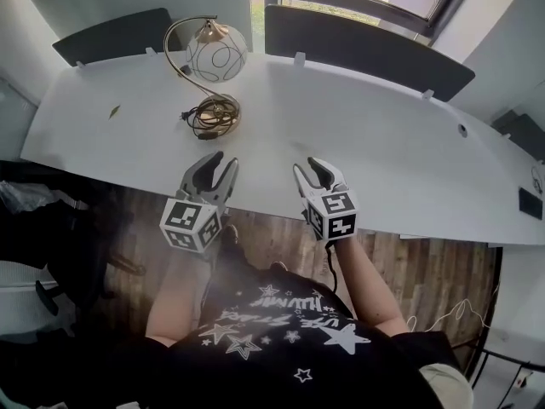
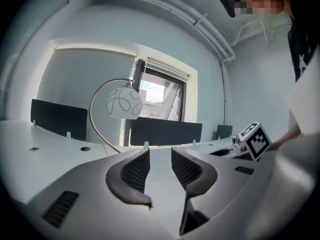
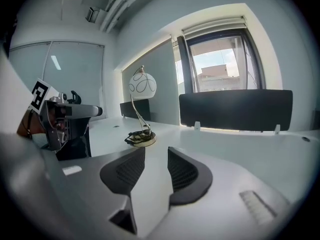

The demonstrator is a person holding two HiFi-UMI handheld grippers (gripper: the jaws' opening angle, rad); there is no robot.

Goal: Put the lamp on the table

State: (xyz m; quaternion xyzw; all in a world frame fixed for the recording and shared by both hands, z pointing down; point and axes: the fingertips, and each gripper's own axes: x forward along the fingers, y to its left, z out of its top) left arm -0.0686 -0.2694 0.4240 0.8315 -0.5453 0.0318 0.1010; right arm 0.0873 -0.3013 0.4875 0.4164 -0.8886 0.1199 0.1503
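Observation:
The lamp stands upright on the white table, left of centre. It has a white globe shade with dark line patterns, a curved brass arm, and a round base with its cord coiled on it. The same lamp rises ahead in the left gripper view, and the lamp stands at mid-distance in the right gripper view. My left gripper and right gripper hover side by side at the table's near edge. Both are open and hold nothing. Neither touches the lamp.
Two dark divider panels run along the table's far edge, with a window behind. A small leaf-like scrap lies at the table's left. A cable hole sits at the right. Wooden floor lies below the near edge.

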